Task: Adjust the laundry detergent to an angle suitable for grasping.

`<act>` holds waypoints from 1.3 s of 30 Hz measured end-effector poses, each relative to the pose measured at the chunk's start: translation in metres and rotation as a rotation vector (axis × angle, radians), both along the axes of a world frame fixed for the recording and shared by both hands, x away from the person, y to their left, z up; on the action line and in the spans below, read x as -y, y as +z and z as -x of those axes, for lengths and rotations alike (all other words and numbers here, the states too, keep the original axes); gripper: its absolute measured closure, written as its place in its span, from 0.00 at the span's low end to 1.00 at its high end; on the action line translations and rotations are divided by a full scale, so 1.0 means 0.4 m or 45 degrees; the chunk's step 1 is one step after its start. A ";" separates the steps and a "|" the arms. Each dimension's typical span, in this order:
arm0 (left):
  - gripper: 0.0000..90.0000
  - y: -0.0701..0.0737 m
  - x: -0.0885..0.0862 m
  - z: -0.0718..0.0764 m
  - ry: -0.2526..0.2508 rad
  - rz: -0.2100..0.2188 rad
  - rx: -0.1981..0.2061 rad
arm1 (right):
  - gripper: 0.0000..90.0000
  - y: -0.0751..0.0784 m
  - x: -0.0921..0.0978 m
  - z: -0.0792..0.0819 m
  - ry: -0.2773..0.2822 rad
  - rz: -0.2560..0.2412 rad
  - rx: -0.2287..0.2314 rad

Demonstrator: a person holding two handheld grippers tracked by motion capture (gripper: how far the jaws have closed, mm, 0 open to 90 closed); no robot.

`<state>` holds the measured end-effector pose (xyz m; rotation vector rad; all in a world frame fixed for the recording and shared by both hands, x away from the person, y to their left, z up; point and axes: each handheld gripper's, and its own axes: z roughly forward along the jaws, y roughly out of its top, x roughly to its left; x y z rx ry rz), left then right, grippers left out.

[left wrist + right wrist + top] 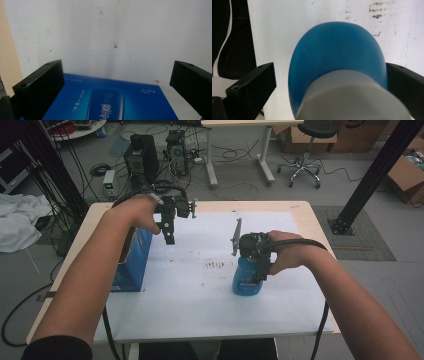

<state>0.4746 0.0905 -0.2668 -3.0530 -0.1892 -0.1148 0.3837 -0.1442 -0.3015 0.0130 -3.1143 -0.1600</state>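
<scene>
The blue bottle (247, 279) is stood right of centre on the white surface (200, 290); the right tool (256, 265) is spread around it, unclamped. The left tool (170, 232) is held apart above the blue box (132, 265). Grasp pending: closure is required.

The blue bottle (337, 57) looked like smooth, faintly glossy plastic with a matt white ribbed cap (352, 97). The blue box (110, 100) was glossy printed cardboard. A matt white paper sheet (200, 290), stained, covered the pale wooden table (305, 215).
</scene>
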 end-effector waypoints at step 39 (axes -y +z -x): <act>0.00 -0.009 0.002 -0.001 -0.003 -0.004 0.002 | 0.27 0.000 0.000 0.000 0.061 0.002 0.041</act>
